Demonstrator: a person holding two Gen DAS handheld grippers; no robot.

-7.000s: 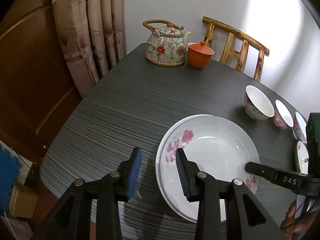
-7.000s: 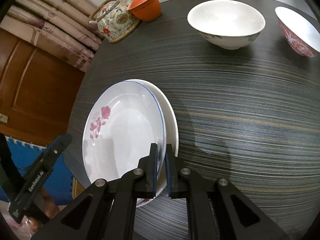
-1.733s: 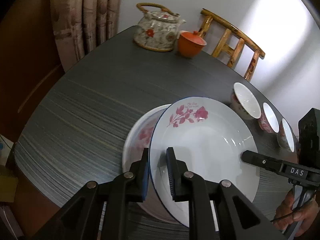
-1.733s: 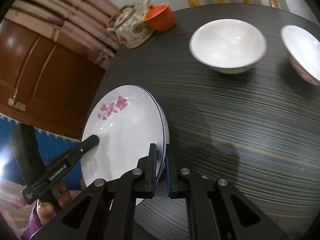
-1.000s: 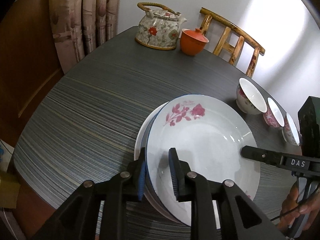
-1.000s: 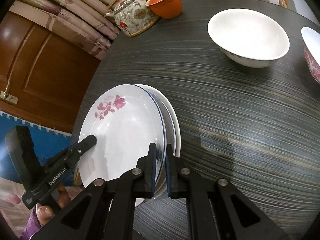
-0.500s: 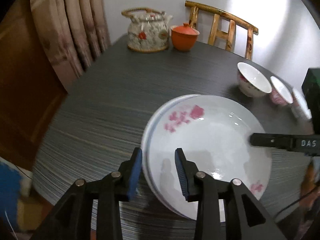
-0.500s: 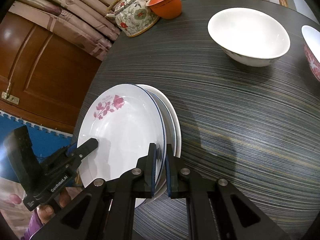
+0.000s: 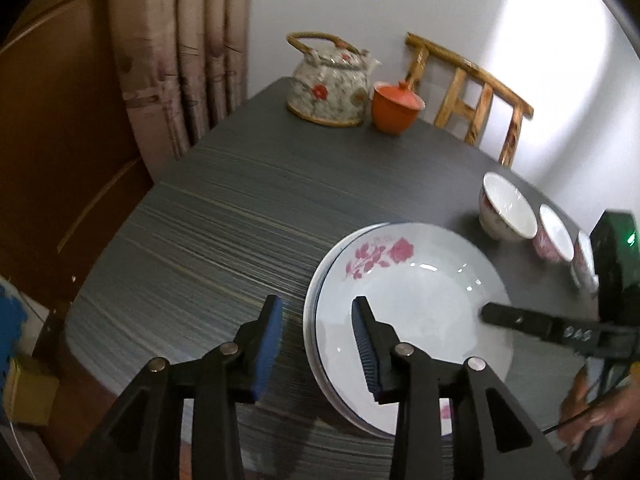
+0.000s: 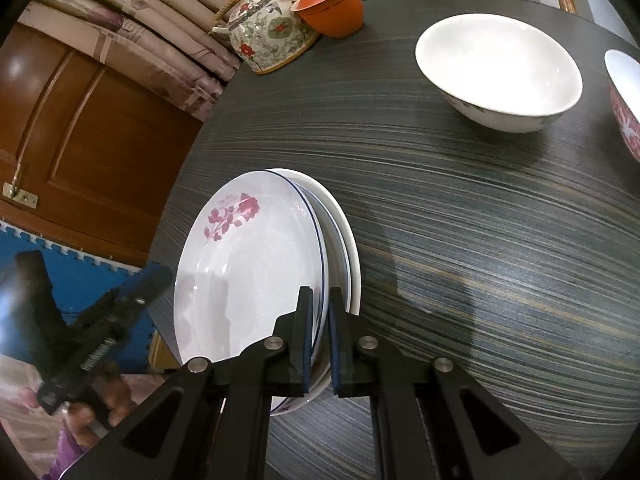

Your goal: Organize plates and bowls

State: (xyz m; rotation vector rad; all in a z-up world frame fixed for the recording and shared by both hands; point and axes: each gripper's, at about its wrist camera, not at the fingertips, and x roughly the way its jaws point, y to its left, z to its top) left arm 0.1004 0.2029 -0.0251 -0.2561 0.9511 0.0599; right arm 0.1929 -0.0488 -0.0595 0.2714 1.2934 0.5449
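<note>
Plates sit stacked near the table's front edge, the rose-printed top plate resting on the lower plates, whose rims show just past it. The right gripper is clamped tight on the near rim of that top plate, one finger above the rim and one beneath it, so this hand alone has hold of it. The left gripper has its jaws opening: the plate's left rim lies in the gap between the blue pads, but neither pad presses on it, so nothing is gripped there. That makes the right hand the one in contact with the plate, and any final nudge or release falls to it; judging by how squarely the plate sits on the pile, letting go looks like the step at hand. The bowls lie beyond the stack toward the table's far right: a white bowl nearest, a red-patterned bowl beside it, with more in a row behind. From here the right gripper is the closer one to them. A teapot and an orange lidded cup stand at the far edge, well clear.
</note>
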